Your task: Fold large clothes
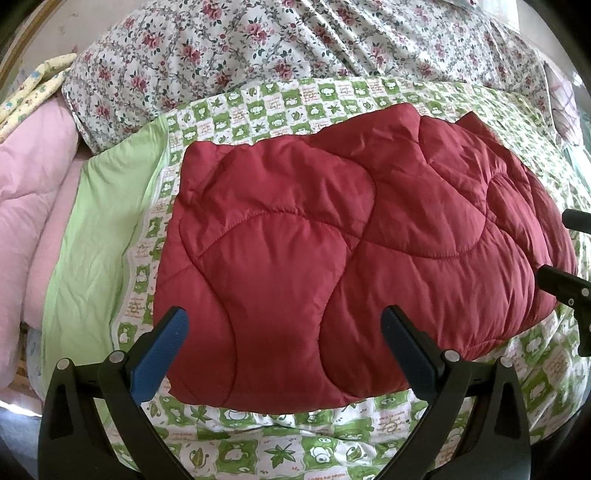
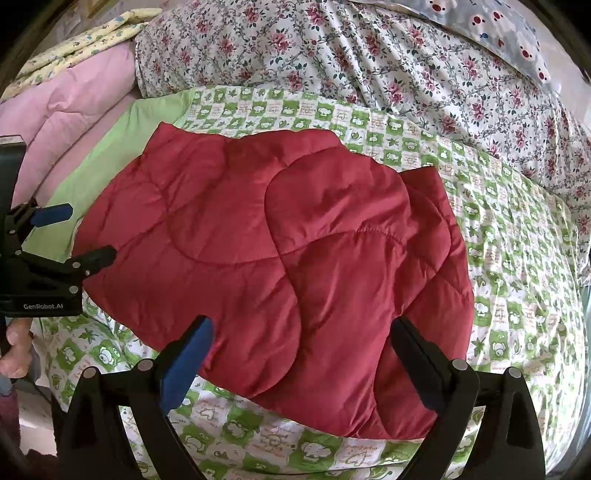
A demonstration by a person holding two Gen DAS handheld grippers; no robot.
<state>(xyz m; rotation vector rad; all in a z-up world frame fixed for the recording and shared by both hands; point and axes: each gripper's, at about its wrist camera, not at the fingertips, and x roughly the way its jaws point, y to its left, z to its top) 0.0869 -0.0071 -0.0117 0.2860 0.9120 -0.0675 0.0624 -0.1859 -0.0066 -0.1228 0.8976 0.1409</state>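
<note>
A dark red quilted padded garment [image 1: 351,240] lies folded into a rough rectangle on a green-and-white patterned sheet [image 1: 277,439]. It also shows in the right wrist view [image 2: 280,266]. My left gripper [image 1: 284,332] is open and empty, held over the garment's near left edge; it also shows at the left of the right wrist view [image 2: 74,232]. My right gripper [image 2: 303,343] is open and empty over the garment's near right edge. Its fingers [image 1: 561,280] show at the right of the left wrist view, open beside the garment's right end.
A floral quilt [image 1: 295,44] is bunched along the far side of the bed. Pink bedding [image 1: 33,206] and a yellow patterned cloth [image 1: 33,88] lie at the left. A plain green sheet border [image 1: 99,229] runs left of the garment. A grey bear-print pillow [image 2: 498,26] sits far right.
</note>
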